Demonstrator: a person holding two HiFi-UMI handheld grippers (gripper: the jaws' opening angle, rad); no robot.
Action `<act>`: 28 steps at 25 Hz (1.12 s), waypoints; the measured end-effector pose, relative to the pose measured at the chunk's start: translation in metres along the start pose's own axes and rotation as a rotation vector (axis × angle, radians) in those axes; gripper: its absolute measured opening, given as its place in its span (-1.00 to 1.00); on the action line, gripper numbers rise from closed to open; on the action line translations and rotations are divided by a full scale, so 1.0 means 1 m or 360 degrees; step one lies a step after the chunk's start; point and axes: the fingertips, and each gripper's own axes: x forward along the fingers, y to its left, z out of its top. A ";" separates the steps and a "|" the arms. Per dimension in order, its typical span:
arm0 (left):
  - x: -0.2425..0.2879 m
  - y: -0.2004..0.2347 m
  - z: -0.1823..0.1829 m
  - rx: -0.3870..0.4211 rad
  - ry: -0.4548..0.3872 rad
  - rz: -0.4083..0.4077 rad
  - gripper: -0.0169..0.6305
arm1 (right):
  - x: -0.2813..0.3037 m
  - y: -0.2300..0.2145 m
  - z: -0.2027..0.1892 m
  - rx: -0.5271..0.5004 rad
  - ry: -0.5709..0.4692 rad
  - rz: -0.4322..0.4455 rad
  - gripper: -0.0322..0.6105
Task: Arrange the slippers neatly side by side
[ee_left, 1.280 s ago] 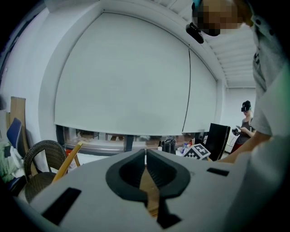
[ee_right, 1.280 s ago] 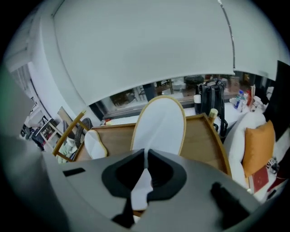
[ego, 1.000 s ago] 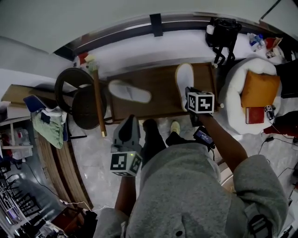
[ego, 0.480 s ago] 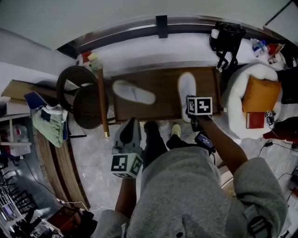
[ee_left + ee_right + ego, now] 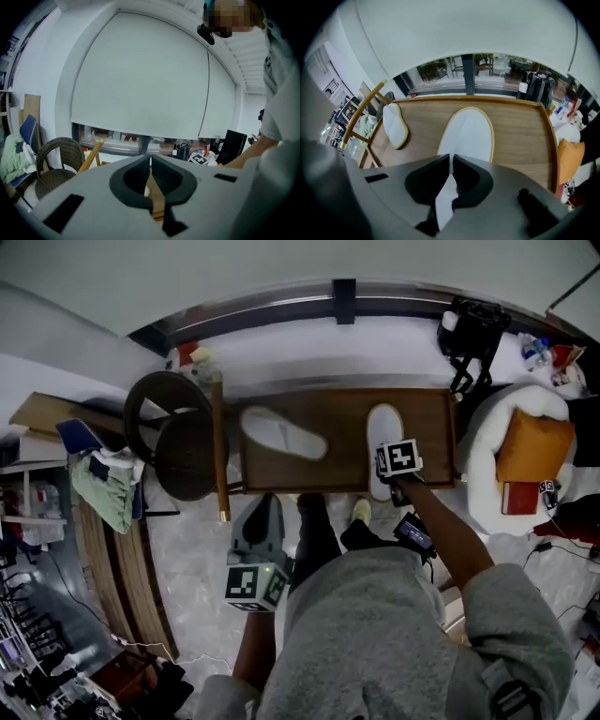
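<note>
1. The counter (image 5: 342, 451), a low wooden top with a raised edge, carries both white slippers, so every place below is given from it.
2. The upright slipper (image 5: 384, 427) lies on the counter's right half. Its toe points to the far edge and its heel is at the near edge, roughly square with the counter's sides.
3. The slanted slipper (image 5: 283, 433) lies on the counter's left half, turned at an angle across the wood. It is well apart from the other, with bare counter between them.
4. The right gripper (image 5: 450, 159) points steeply down over the counter's near edge. It is clenched on the upright slipper's heel, and white material shows in the slot between its jaws. Whether the heel rests on the wood or is raised off it, I cannot tell.
5. The left gripper (image 5: 150, 161) is off the counter, on the near side by the person's leg. Its jaws are pressed together with nothing between them.
6. Judged from this, the task is about half done. One slipper is in hand and already nearly straight, but the pair is neither parallel nor close.
7. What seems left is to settle the upright slipper, then turn the slanted one to match and bring it just beside it.
</note>
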 end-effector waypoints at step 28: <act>0.007 0.017 0.004 -0.0019 -0.0004 0.0027 -0.88 | -0.004 0.005 0.039 -0.0153 -0.0128 -0.0012 -0.46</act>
